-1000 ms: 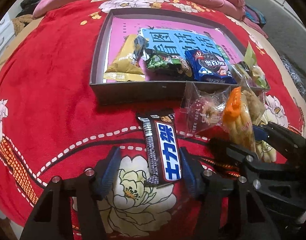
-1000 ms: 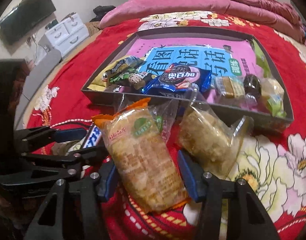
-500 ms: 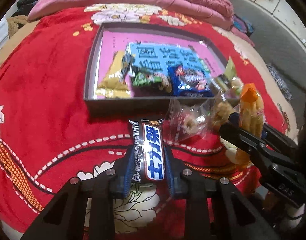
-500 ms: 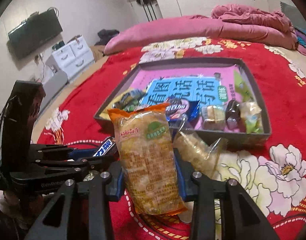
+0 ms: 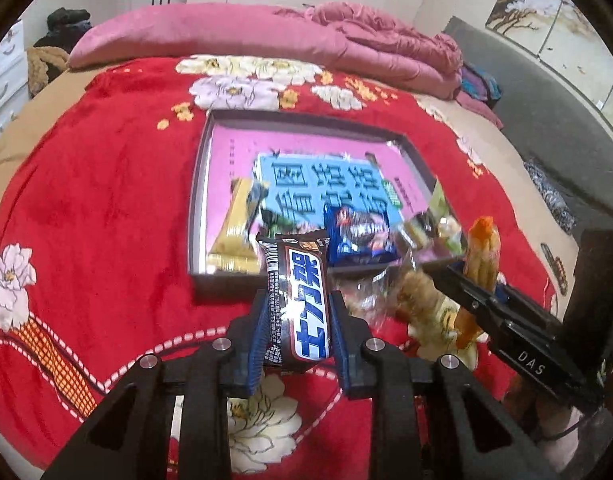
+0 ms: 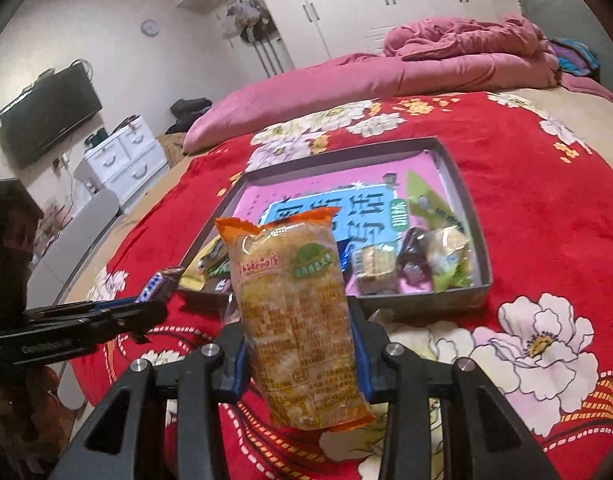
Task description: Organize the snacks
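Note:
My left gripper point(image 5: 299, 322) is shut on a dark chocolate bar point(image 5: 300, 296) with a blue and white label, lifted off the red blanket just in front of the grey tray point(image 5: 196, 216). My right gripper point(image 6: 302, 344) is shut on an orange-topped packet of yellow pastry point(image 6: 296, 312), also raised above the bed. That packet point(image 5: 480, 258) and the right gripper show at the right of the left wrist view. The tray point(image 6: 472, 216) has a pink and blue printed floor and holds several wrapped snacks along its near side.
Two clear-wrapped snacks point(image 5: 420, 294) lie on the blanket beside the tray's near right corner. A pink duvet point(image 5: 266, 36) is piled at the head of the bed. White drawers point(image 6: 120, 158) and a wall television point(image 6: 46, 114) stand off to the left.
Both grippers closed on their snacks, the left on the chocolate bar and the right on the pastry packet, and lifted them off the blanket. The tray now looks farther below.

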{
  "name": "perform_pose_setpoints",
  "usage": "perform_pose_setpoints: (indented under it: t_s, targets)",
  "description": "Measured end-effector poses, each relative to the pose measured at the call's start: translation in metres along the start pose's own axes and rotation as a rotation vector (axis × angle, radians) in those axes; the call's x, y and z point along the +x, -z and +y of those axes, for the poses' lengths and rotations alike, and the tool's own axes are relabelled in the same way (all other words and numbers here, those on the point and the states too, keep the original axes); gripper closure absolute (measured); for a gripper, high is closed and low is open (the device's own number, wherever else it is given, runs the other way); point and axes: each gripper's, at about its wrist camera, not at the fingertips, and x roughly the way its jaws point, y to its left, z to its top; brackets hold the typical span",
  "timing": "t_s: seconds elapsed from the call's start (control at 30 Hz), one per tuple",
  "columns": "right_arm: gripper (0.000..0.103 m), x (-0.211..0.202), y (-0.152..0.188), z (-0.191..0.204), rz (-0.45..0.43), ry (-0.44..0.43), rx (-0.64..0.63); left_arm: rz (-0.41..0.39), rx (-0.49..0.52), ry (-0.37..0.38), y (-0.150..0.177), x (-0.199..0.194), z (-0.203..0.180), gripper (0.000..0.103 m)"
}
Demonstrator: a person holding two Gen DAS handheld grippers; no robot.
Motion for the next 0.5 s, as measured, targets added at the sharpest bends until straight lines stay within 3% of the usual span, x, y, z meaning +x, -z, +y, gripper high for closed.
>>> perform_pose_setpoints:
  t_s: [0.5]
  targets:
    - [0.062,-0.001,-0.022,-0.008,-0.049,0.089,-0.005,-0.020,0.001,0.009,-0.031,0.022,-0.012,0.074]
